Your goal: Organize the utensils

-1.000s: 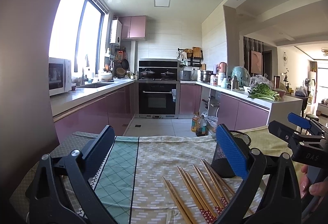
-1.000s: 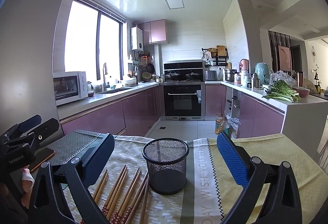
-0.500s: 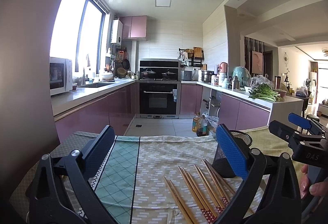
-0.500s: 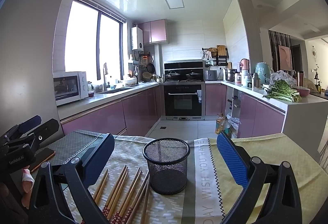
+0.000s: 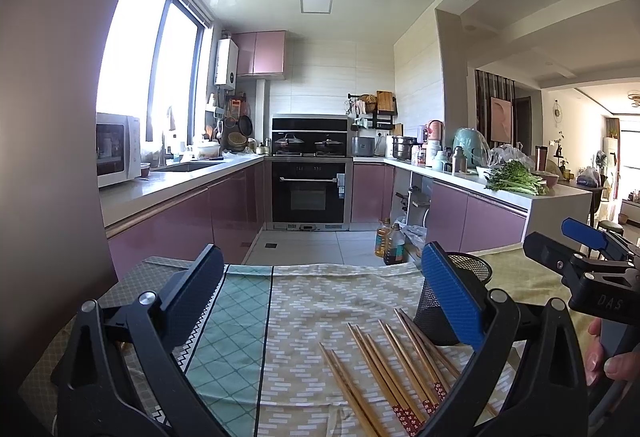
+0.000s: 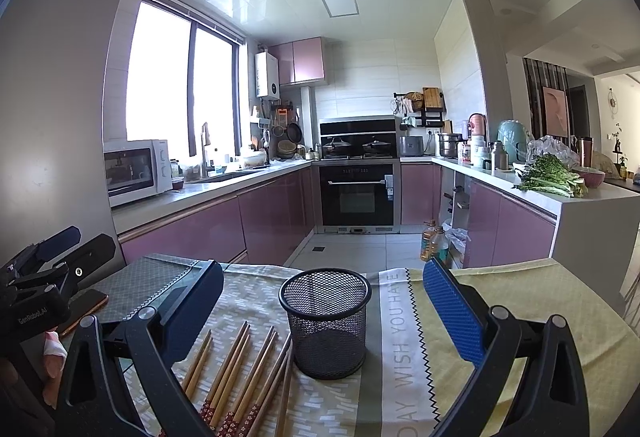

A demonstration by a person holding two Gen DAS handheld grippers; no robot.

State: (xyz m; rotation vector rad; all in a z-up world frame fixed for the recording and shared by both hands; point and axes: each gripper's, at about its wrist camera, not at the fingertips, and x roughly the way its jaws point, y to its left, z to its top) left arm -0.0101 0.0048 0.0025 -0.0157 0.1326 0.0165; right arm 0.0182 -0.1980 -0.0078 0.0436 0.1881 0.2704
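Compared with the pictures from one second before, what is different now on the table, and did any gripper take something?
Almost nothing changed. The left gripper and the right gripper are open as before and hold nothing; the views shifted only very slightly. The chopsticks lie loose on the cloth, to the left of the mesh cup, which stands upright and empty, all where they were.

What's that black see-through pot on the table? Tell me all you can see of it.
The black mesh cup is a round holder of fine wire mesh, as it looks, with a solid rolled rim and a darker solid base. It stands upright on the patterned tablecloth, open at the top, and looks empty. The wooden chopsticks lie flat on the cloth at its left, the nearest ones reaching its base. In the left wrist view the left gripper's blue finger hides part of it. Neither gripper touches it.
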